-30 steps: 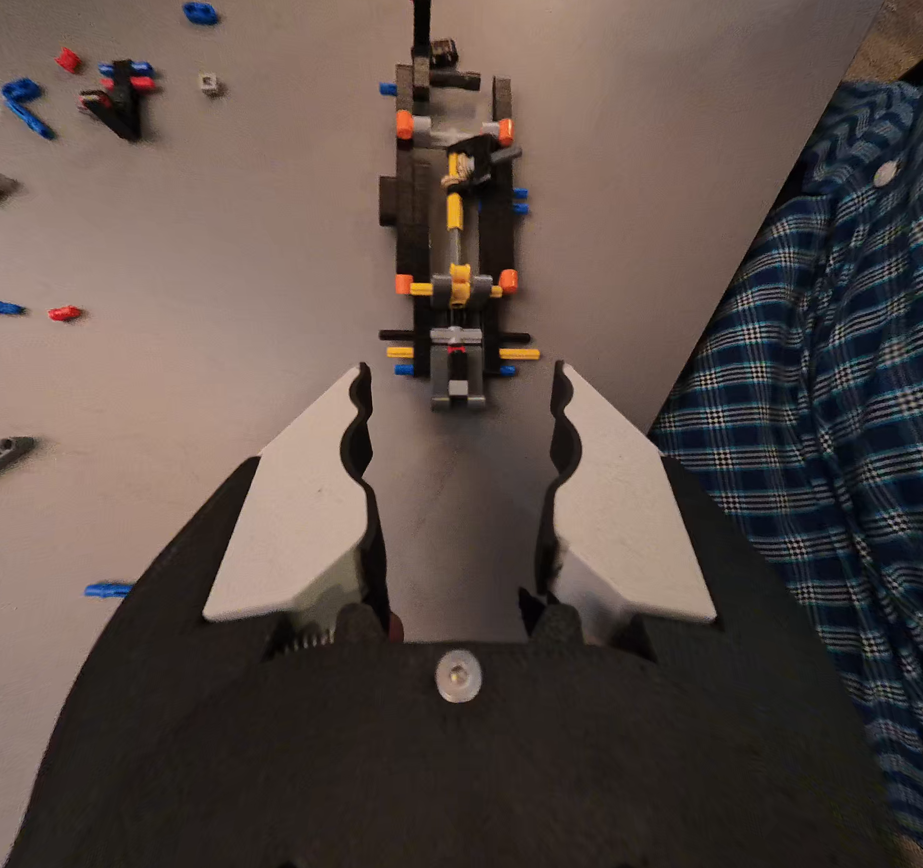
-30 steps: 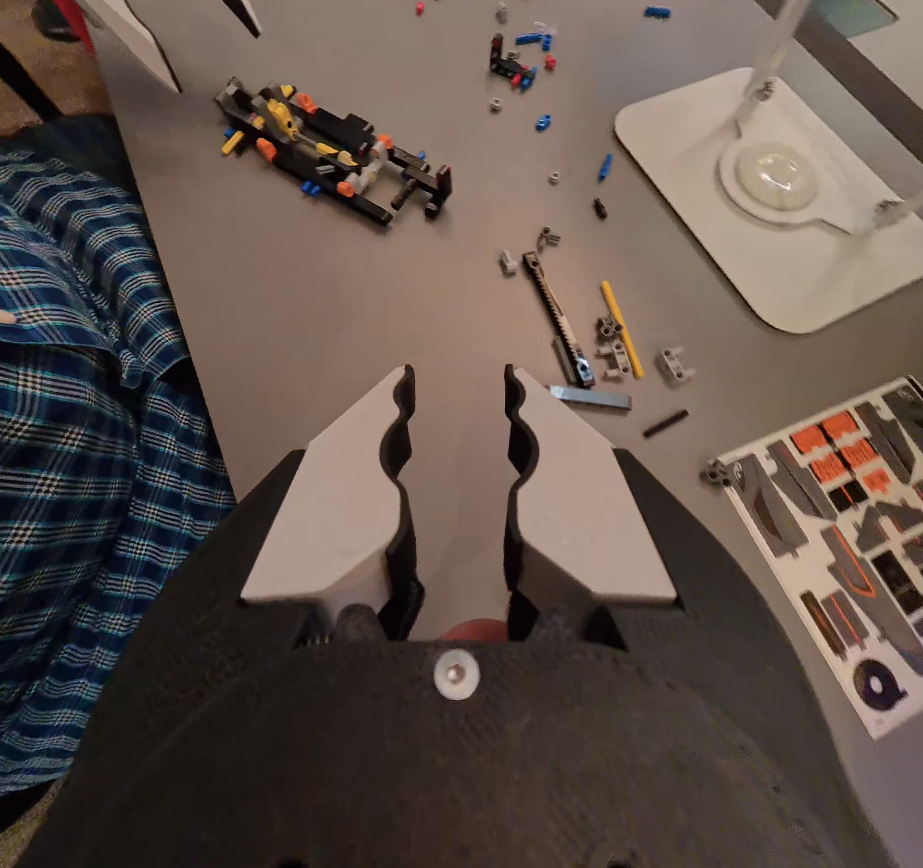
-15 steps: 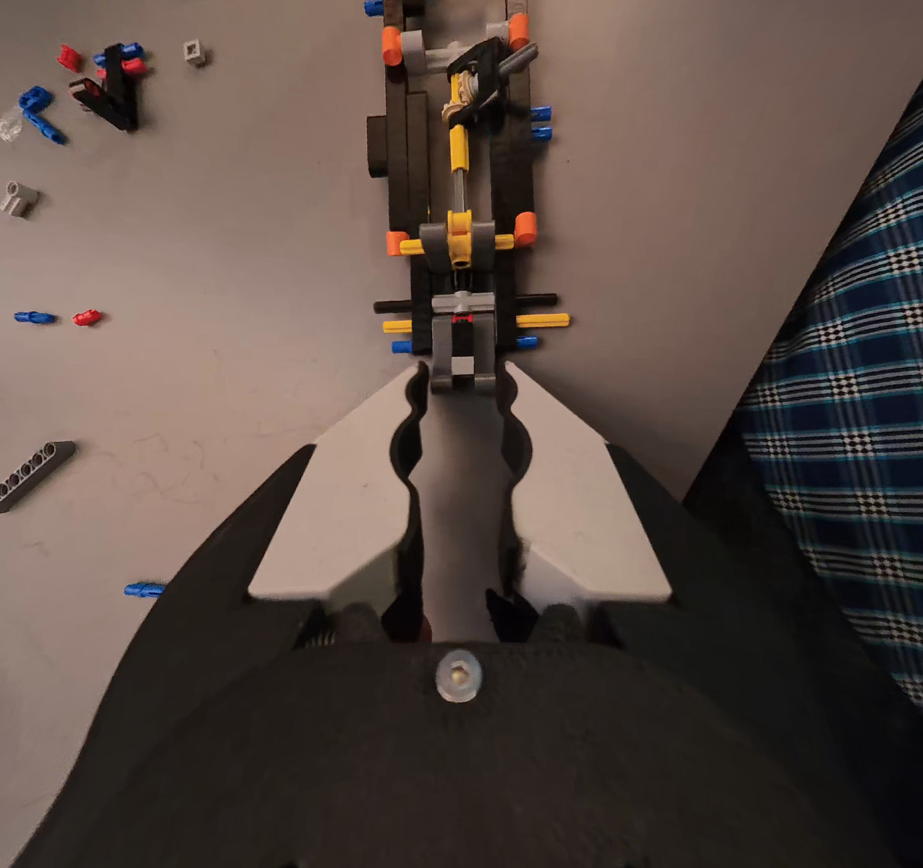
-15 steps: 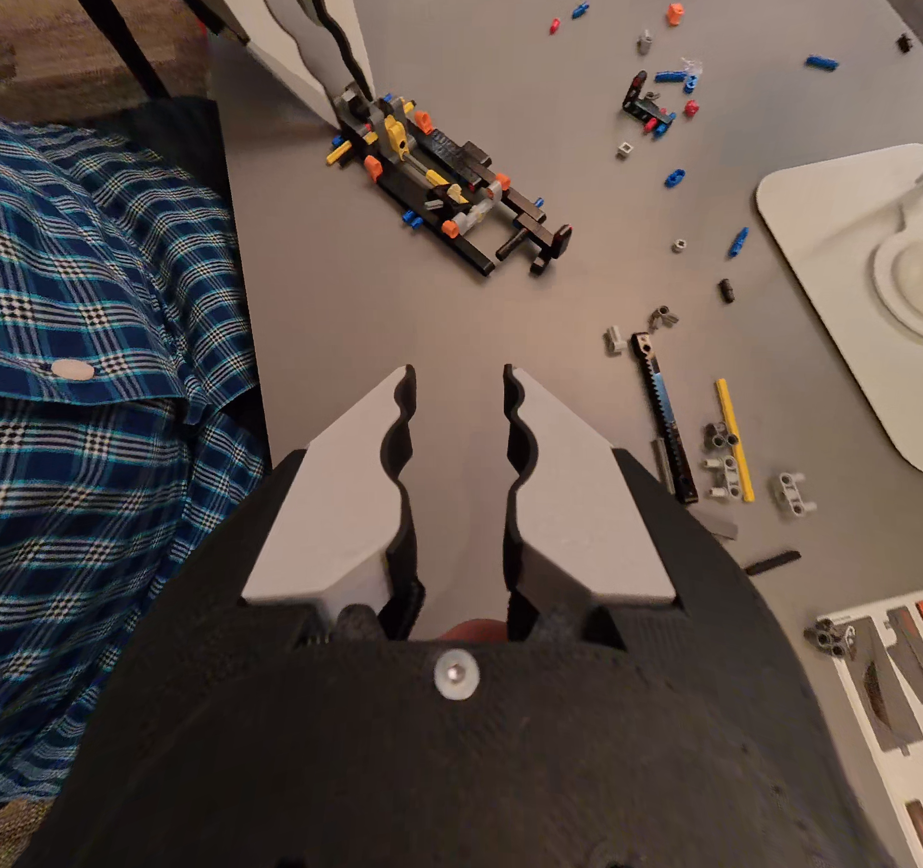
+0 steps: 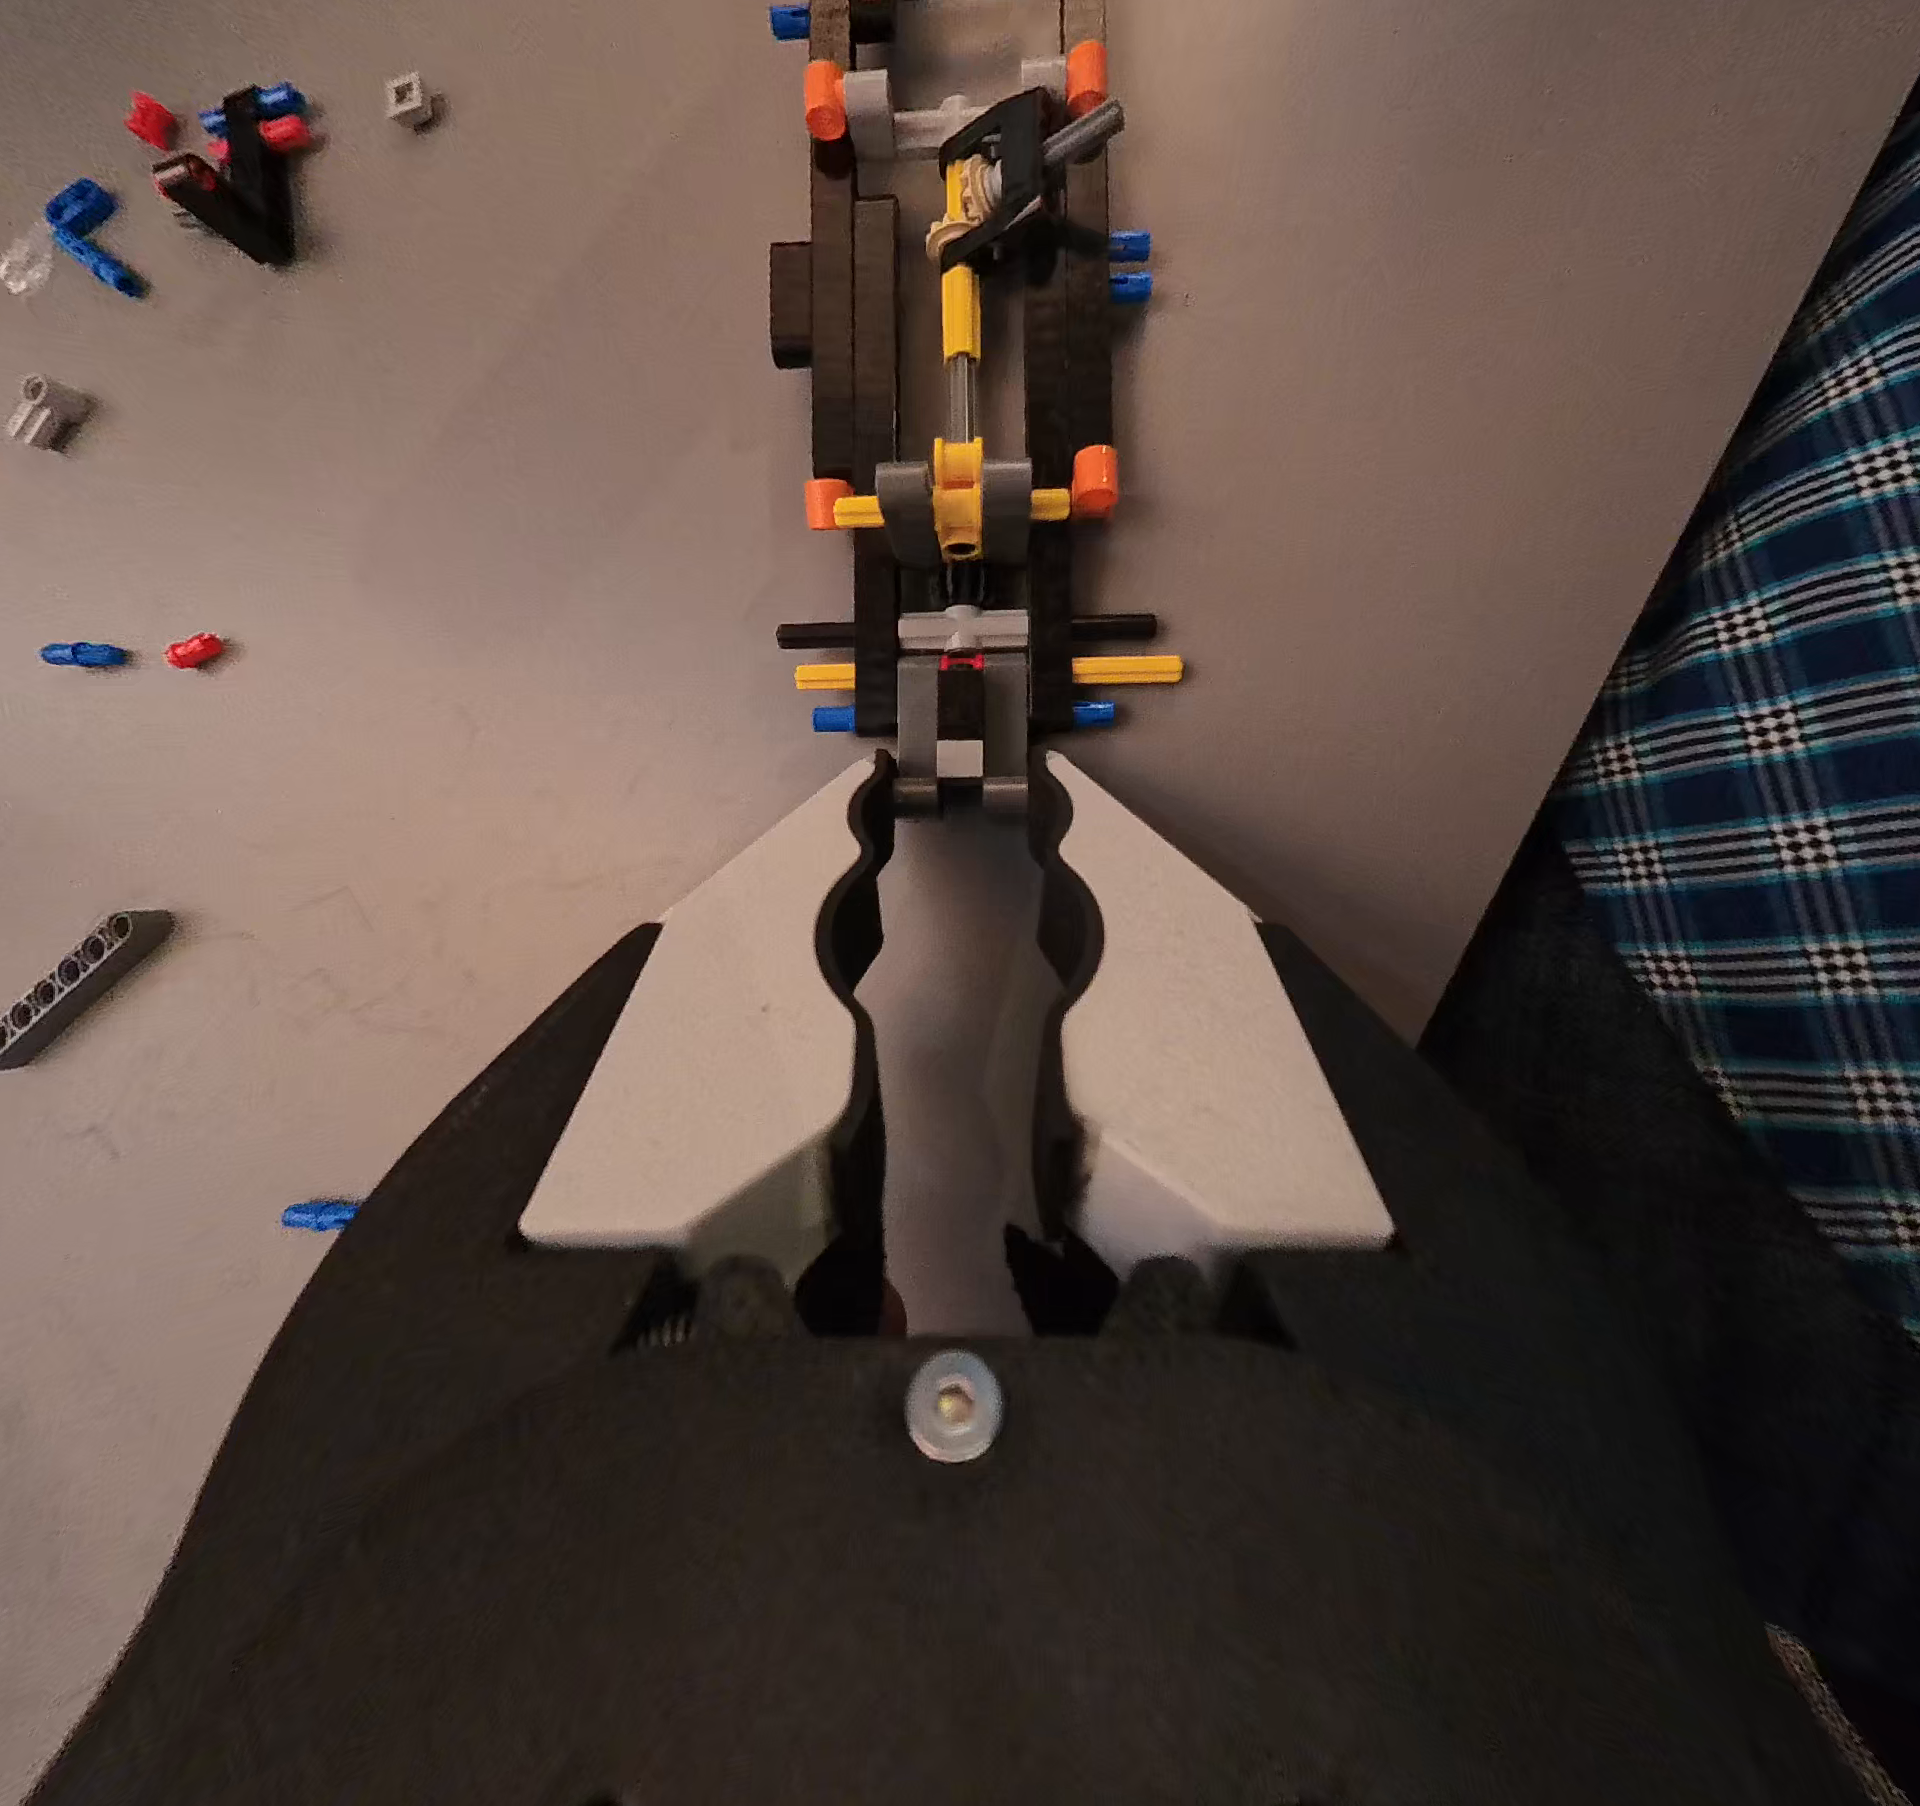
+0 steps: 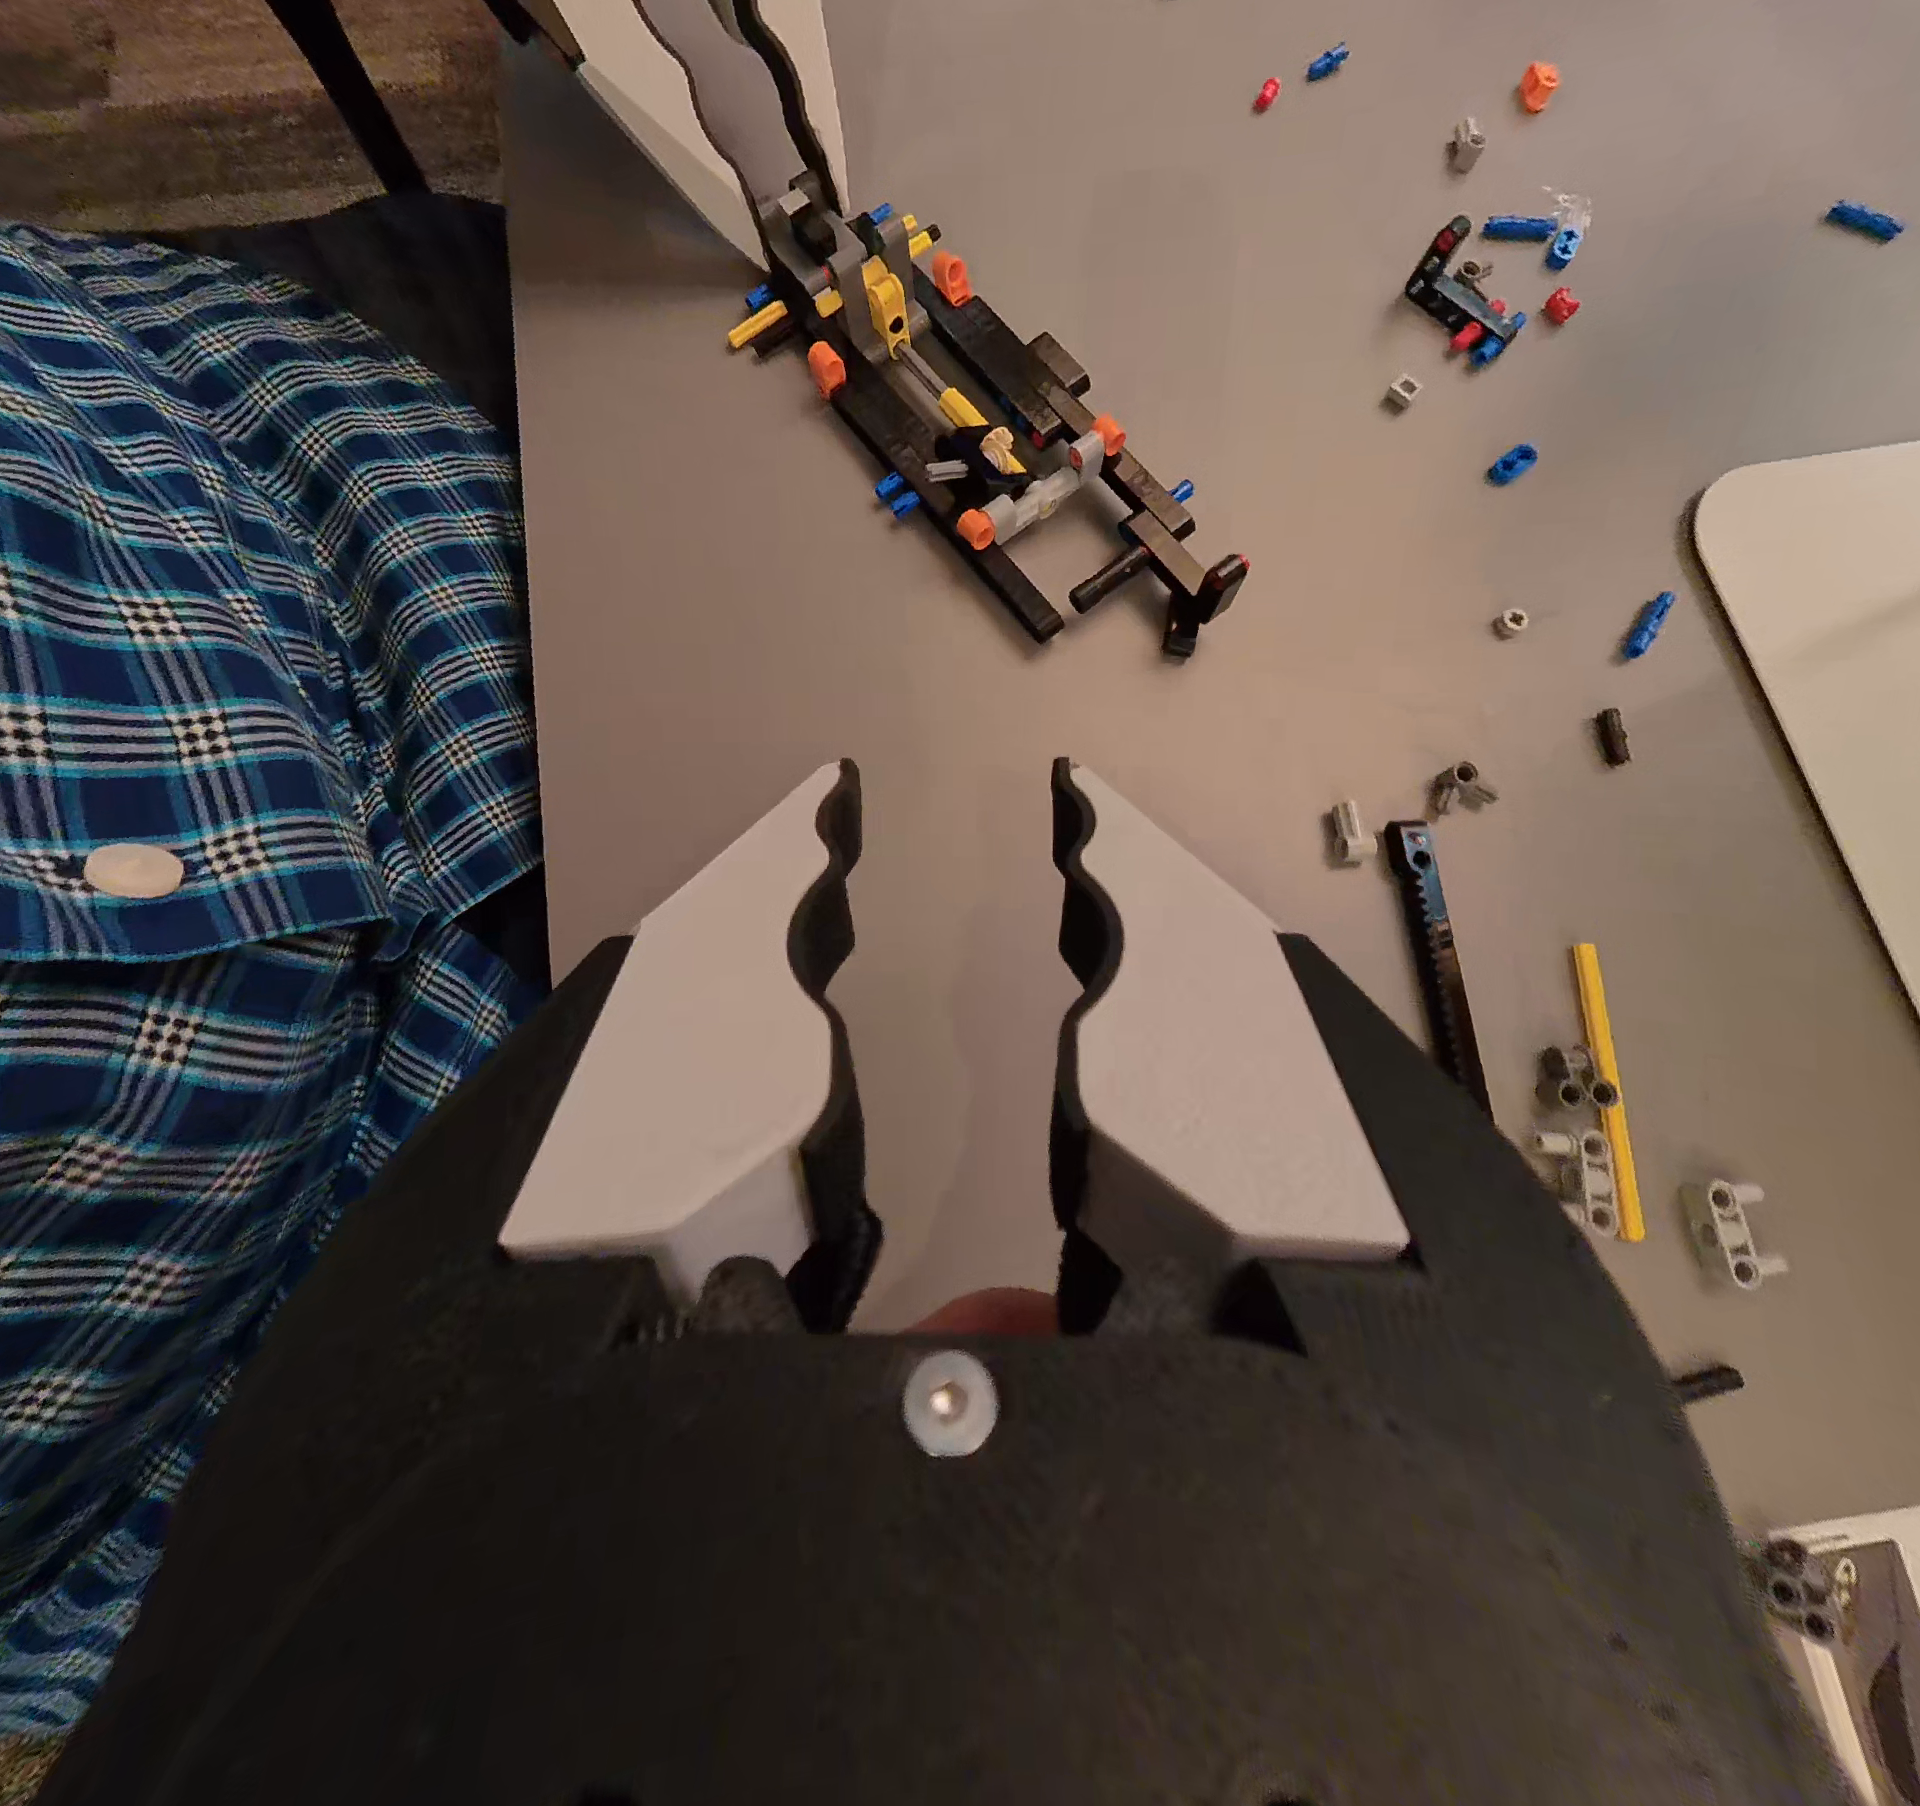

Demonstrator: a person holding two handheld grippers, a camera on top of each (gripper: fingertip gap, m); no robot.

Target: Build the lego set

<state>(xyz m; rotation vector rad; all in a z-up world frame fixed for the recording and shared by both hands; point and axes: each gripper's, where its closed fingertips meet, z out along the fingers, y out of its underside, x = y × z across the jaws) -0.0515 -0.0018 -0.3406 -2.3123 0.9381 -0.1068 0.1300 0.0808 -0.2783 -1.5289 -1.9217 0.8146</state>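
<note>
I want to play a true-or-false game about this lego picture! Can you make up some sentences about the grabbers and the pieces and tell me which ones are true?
1. The left gripper has its fingers closed around the grey end of the lego chassis. True.
2. The right gripper is holding a yellow piece. False: it is open and empty above the table.
3. The chassis has orange pieces on it. True.
4. The long yellow axle lies beside a black toothed rack. True.
5. All loose pieces are green. False: they are blue, red, grey, black, orange and yellow.
</note>
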